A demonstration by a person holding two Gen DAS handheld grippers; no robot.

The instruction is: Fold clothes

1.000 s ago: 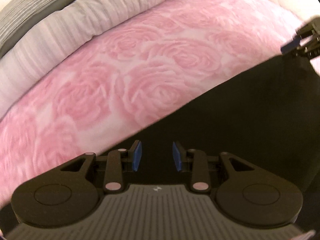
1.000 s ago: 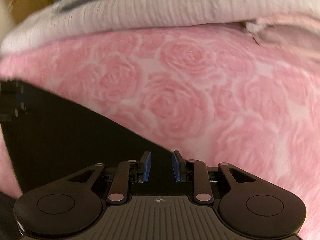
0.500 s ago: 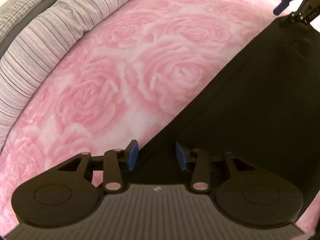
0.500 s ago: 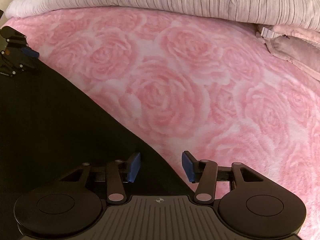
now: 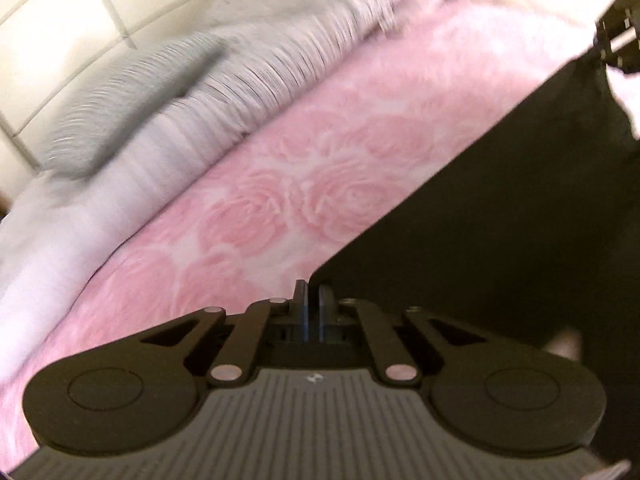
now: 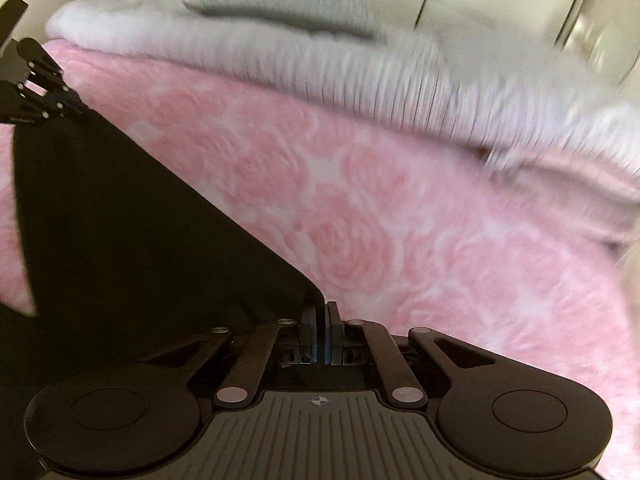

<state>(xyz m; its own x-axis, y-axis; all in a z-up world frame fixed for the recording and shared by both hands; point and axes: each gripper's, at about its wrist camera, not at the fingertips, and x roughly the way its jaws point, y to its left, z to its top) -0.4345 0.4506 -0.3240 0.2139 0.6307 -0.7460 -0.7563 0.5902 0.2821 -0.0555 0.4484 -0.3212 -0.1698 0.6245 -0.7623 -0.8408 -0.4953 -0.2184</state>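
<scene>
Left wrist view: the left gripper (image 5: 313,294) fills the bottom of the frame, its blue-padded jaws just closed and pinched onto a corner of a flat black cloth garment (image 5: 500,232). Half a second ago those jaws stood apart over the same edge. The garment spreads from the corner across the right half of the frame, up to the upper right edge, where the right gripper (image 5: 618,46) grips its far corner. Behind lies a pink blanket with a rose pattern (image 5: 288,200), and at upper left a grey striped pillow (image 5: 132,104) rests on pale striped bedding (image 5: 80,220). Everything beyond the gripper is blurred, and more of the bed's head shows than before.

Right wrist view: the right gripper (image 6: 321,312) has likewise just closed; its pads are pressed onto the garment's other corner, where earlier they were wide apart. The black cloth (image 6: 132,232) runs across the left side of the frame to the left gripper (image 6: 70,110) at upper left. Its edge now looks stretched between the two grippers.
</scene>
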